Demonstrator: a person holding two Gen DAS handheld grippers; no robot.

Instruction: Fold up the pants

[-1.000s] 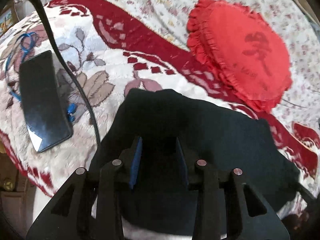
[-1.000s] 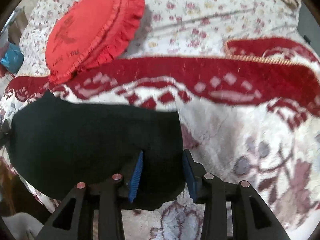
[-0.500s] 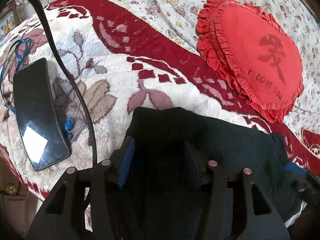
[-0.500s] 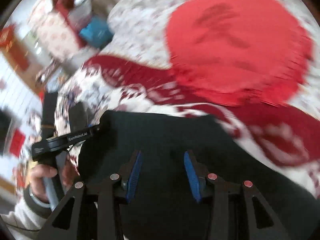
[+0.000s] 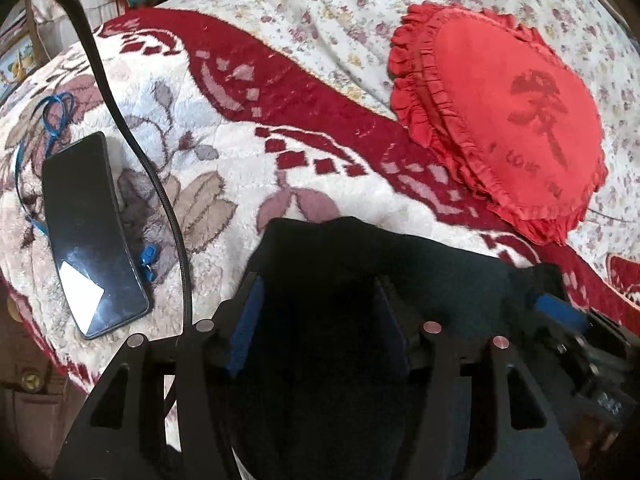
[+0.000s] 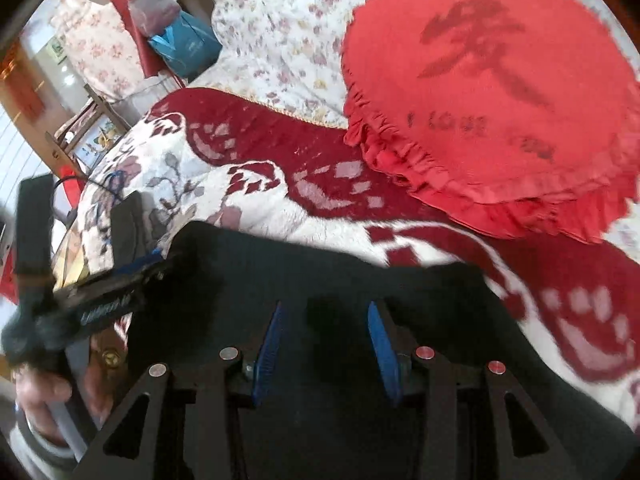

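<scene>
The left wrist view shows the black pants [image 5: 360,280] lying as a compact dark bundle on the patterned blanket [image 5: 240,168] of the bed, so the fold looks largely done. The left hand-held gripper [image 5: 316,320] has just been opening and stands released above the cloth; the right hand-held gripper [image 6: 324,340] looks likewise parted, jaws astride black fabric. The bundle's near edge and its layers are hidden behind the grippers, so its neatness cannot be judged.

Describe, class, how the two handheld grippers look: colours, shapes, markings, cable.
Both the left gripper and the right gripper are black triangular frames with silver rivets and blue-padded jaws. A black cable runs nearby, and white lettering shows on the left gripper's side.
</scene>
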